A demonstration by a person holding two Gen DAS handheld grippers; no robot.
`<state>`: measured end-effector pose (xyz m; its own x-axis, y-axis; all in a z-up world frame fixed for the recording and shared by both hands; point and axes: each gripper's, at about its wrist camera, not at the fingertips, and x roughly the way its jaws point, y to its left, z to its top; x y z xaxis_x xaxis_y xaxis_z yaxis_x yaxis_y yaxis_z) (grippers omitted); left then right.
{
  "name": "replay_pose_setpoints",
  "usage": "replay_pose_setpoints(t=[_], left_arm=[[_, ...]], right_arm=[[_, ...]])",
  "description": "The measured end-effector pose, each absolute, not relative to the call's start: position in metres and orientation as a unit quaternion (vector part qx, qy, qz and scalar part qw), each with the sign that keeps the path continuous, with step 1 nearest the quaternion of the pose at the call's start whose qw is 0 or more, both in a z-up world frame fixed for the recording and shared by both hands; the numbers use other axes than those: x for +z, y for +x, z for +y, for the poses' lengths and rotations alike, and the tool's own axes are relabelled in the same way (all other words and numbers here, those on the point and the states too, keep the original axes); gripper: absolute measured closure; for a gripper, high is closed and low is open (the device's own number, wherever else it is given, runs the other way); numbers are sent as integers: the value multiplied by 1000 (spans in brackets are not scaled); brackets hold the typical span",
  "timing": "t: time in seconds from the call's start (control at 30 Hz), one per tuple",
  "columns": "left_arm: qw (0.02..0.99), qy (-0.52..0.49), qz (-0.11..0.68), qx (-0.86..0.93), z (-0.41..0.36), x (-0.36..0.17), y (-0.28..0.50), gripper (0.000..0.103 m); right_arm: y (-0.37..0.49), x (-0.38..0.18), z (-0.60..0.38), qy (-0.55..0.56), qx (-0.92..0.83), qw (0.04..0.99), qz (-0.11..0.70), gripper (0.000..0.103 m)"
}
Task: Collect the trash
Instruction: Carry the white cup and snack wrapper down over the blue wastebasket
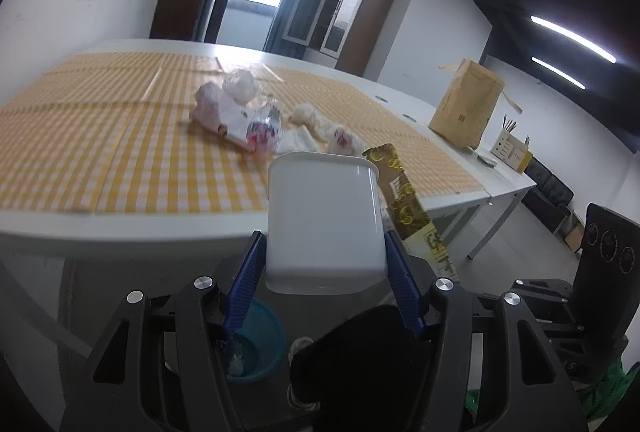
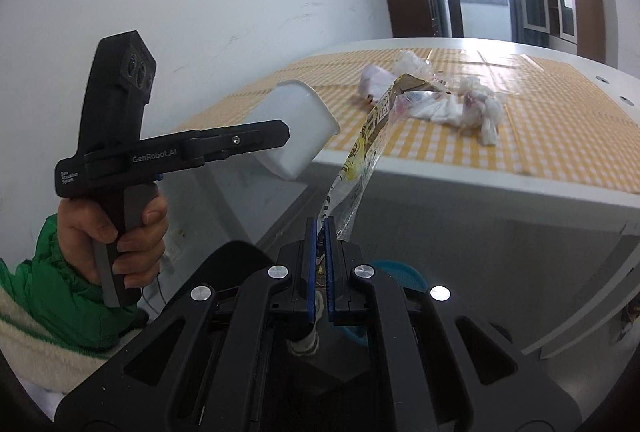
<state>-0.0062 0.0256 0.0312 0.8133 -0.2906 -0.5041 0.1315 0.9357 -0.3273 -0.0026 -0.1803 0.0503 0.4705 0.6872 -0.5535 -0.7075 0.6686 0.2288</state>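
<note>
The white plastic tub (image 1: 322,222) is sitting clamped between the left gripper (image 1: 324,268)'s blue fingers (image 1: 247,272), partly spread, off the bench (image 1: 120,220)'s near edge. Beside the tub, the right gripper (image 2: 319,264) is pinching a gold-patterned wrapper (image 2: 362,152) with fingers fully closed. Beyond the tub, crumpled tissues and what looks like a crushed bottle (image 1: 266,126) are lying on the bench's yellow checked cloth (image 1: 100,136).
</note>
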Motion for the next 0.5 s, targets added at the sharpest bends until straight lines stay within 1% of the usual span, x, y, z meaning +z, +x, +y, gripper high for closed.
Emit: replay_pose_setpoints(t=[0.23,0.5], left_arm=[[931,-142,322,-100,31,-13,-32,44],[911,-165,368,-83,50,-57,-17,44]], right_arm=[[-37,18,-173,-35,435,824,361,100],[-22,-32,-144,-39,437,791,426,100]])
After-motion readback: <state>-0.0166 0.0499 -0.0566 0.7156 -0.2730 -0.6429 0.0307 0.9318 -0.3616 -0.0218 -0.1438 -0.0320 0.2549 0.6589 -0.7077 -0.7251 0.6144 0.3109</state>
